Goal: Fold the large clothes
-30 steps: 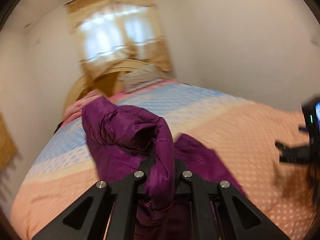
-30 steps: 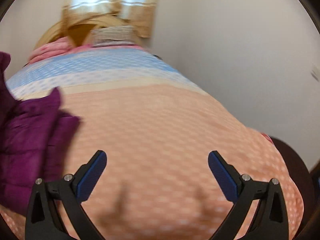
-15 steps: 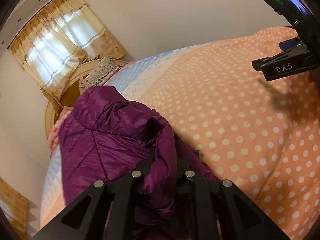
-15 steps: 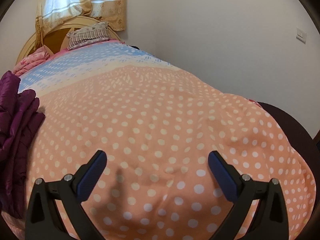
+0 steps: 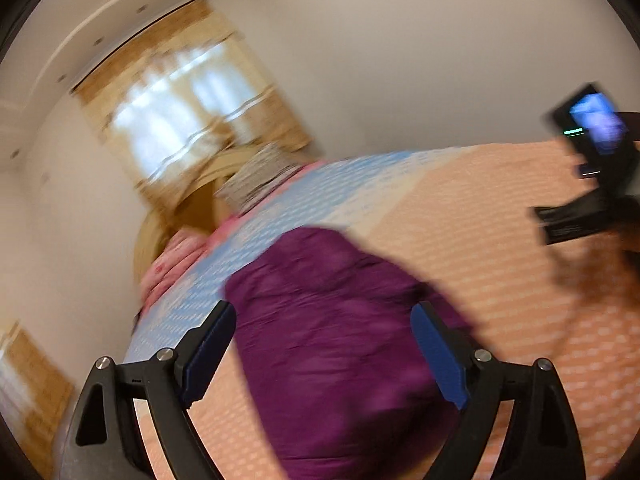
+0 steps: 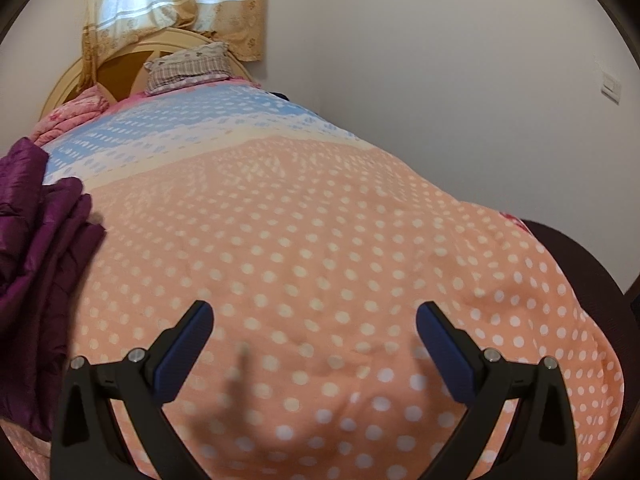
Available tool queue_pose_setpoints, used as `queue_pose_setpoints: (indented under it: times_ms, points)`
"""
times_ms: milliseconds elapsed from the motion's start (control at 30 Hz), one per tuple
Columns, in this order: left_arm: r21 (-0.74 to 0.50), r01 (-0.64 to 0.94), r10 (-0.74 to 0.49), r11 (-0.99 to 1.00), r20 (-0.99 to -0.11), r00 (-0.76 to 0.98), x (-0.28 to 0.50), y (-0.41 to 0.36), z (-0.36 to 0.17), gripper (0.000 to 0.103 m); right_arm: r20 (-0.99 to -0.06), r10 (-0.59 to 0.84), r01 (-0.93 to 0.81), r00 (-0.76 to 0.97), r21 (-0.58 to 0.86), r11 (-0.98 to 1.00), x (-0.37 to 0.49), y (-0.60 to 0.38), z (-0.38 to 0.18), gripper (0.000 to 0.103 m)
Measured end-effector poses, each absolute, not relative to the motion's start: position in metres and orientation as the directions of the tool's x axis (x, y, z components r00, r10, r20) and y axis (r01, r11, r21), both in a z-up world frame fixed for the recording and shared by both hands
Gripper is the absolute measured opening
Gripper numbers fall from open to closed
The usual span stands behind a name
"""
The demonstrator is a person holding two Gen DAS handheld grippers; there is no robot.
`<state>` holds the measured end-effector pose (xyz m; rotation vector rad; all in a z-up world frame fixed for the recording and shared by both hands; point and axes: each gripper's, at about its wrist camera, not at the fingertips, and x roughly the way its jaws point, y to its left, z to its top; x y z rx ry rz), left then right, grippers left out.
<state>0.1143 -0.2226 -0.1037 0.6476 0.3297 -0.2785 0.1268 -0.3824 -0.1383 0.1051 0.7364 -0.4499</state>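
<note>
Both my grippers spread wide, holding nothing.
My left gripper [image 5: 322, 354] hangs above the purple jacket [image 5: 340, 344] near the bed's [image 6: 320, 240] left edge; my right gripper [image 6: 314, 346] over bare bedspread.

The left wrist camera looked along its fingers, tilted and motion-blurred, close above the purple jacket [image 5: 340, 344] toward the headboard [image 5: 200, 208] and curtained window [image 5: 188, 112]. The right wrist camera sat low over the polka-dot bedspread [image 6: 320, 240], level and sharp, facing the same headboard end. Both views shared the jacket, bedspread, pillow [image 6: 188, 66] and curtains; the left view also caught the right gripper [image 5: 592, 184] at its right edge.
</note>
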Motion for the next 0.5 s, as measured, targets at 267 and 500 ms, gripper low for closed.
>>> queue_pose_setpoints:
  times_ms: [267,500]
  points:
    - [0.364,0.020,0.172,0.931,-0.486,0.857,0.230,-0.131,-0.105,0.089,-0.640,-0.279,0.341,0.716,-0.029,0.940,0.166,-0.337,-0.100,0.101]
    - [0.247,-0.126,0.246,0.961,-0.550,0.798,0.283,-0.106,-0.112,0.089,-0.649,-0.204,0.283,0.733,0.019,0.959,0.230,-0.285,-0.064,0.074]
